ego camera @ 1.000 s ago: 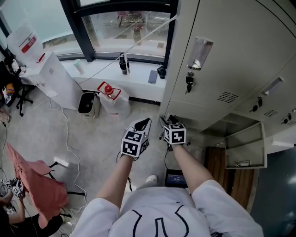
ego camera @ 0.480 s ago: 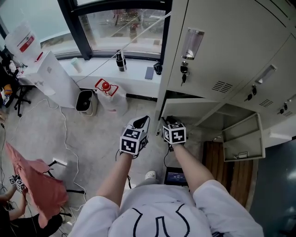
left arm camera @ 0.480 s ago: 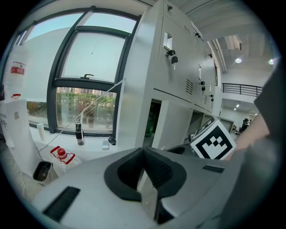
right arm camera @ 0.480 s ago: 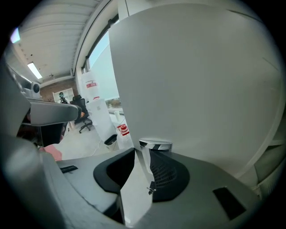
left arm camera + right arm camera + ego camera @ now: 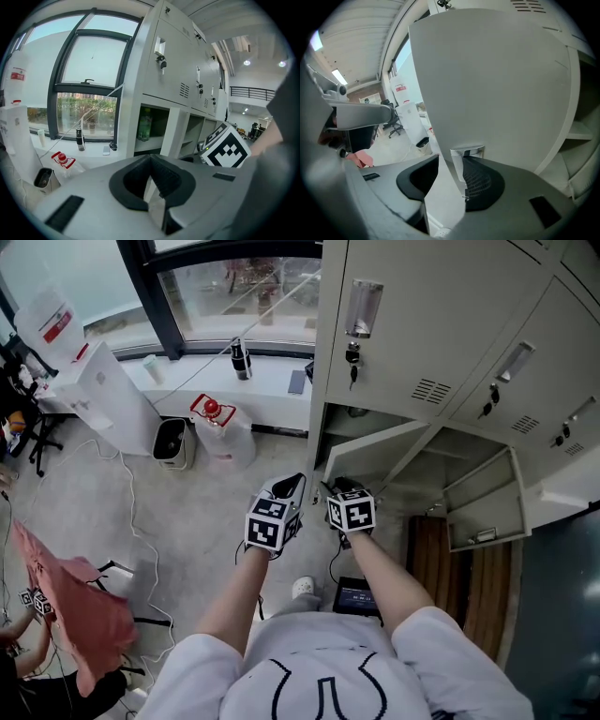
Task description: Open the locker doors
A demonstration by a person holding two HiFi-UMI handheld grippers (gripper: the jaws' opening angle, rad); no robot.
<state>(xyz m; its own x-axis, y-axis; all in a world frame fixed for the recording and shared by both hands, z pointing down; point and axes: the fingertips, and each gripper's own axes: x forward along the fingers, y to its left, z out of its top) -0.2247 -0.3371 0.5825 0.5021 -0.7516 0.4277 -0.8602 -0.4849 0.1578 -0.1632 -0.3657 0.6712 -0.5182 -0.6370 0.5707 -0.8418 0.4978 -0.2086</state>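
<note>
A grey bank of lockers (image 5: pixel 441 324) fills the upper right of the head view. Its lower-left door (image 5: pixel 375 460) stands swung out, and my right gripper (image 5: pixel 334 489) is at that door's free edge. In the right gripper view the door panel (image 5: pixel 497 79) looms close and its metal handle (image 5: pixel 466 152) sits between the jaws of the right gripper (image 5: pixel 450 165). Those jaws have just been opening: the right pad lies against the handle, the left stands off it. My left gripper (image 5: pixel 291 486) hovers just to the left, jaws drawn together on nothing (image 5: pixel 151 161).
Another lower door (image 5: pixel 483 512) hangs open further right. The upper door carries a key (image 5: pixel 353 357). A green bottle (image 5: pixel 144 127) stands inside an open compartment. On the floor are a bin (image 5: pixel 173 443), a bagged jug (image 5: pixel 214 413), a screen device (image 5: pixel 354 598) and pink cloth (image 5: pixel 75 606).
The lower-left door has swung from nearly closed to well open. Both grippers have drawn back from the lockers, the right one staying at the door's edge.
</note>
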